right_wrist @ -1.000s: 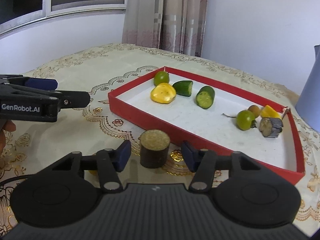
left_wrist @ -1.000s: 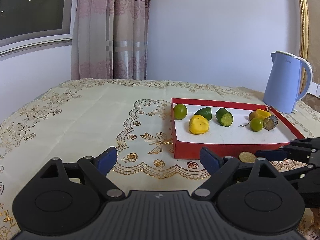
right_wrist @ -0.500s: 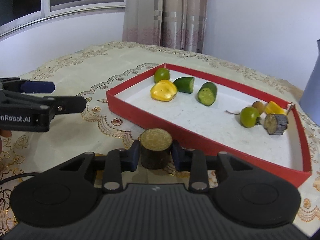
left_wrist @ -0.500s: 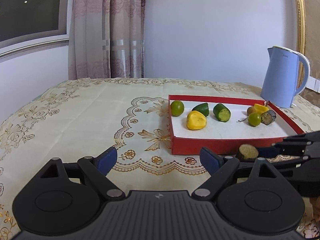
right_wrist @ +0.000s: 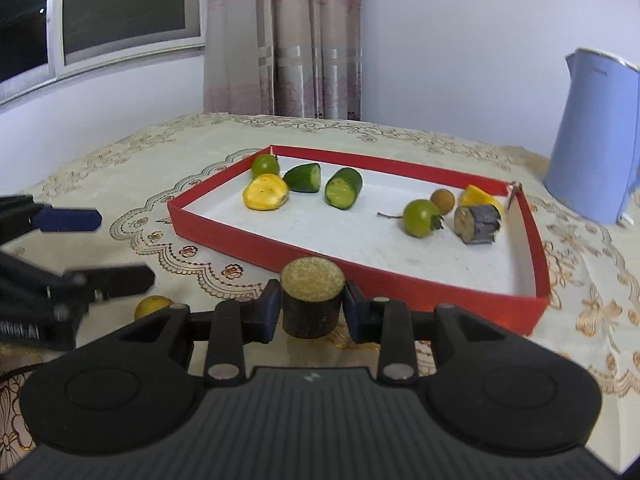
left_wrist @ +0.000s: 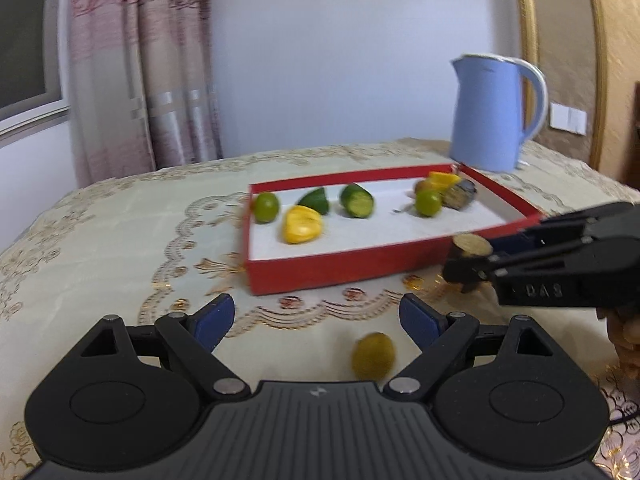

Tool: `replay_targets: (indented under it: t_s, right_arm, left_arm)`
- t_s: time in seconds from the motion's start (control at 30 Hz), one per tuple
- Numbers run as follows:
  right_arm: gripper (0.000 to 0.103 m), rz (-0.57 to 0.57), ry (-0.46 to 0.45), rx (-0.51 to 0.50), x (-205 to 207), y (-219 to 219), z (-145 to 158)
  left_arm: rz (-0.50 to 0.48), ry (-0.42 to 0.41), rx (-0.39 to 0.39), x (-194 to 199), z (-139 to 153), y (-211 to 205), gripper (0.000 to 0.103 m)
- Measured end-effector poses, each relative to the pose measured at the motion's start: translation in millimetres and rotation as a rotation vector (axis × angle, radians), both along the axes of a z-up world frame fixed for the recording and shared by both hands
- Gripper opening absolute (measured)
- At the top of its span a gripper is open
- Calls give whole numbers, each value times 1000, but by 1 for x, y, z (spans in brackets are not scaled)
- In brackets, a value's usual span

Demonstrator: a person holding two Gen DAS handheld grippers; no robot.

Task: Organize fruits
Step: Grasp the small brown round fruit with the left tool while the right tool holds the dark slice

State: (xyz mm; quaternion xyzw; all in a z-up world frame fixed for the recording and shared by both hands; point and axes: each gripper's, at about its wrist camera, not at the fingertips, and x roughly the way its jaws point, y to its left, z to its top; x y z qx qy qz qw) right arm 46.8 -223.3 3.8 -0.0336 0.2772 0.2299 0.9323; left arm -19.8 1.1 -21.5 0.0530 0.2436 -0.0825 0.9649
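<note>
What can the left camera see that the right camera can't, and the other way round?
Only the left wrist view shows the left gripper from behind, wide open, and a gold frame edge. Only the right wrist view shows the window and the right gripper close up, squeezing the dark cane chunk. Both show the red tray, the blue kettle and the small yellow fruit on the cloth.

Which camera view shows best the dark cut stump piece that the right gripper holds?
The right wrist view: the stump piece sits central and sharp between the right gripper fingers, its cut top visible. The left wrist view shows it only at the right edge, blurred, partly hidden by that gripper.
</note>
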Motion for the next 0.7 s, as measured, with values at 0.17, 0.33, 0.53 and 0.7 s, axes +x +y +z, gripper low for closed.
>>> replay_targets:
  t_s: [0.17,0.33,0.53,0.7]
  right_arm:
    - [31,1,3,26,0,-4,-4]
    - [31,3,0,52,0,-8,-3]
    - [31,4,8,87,1,-13,-4]
    - [31,11,-2,84,0,-13,-3]
  left_arm:
    - [-32,32,9,0,-5,-7,90]
    - [-55,76,-7,4,-7,-8,90]
    - [-44,98,16,9,-10,-12,90]
    - [-35,88,50,11,-9,-17,90]
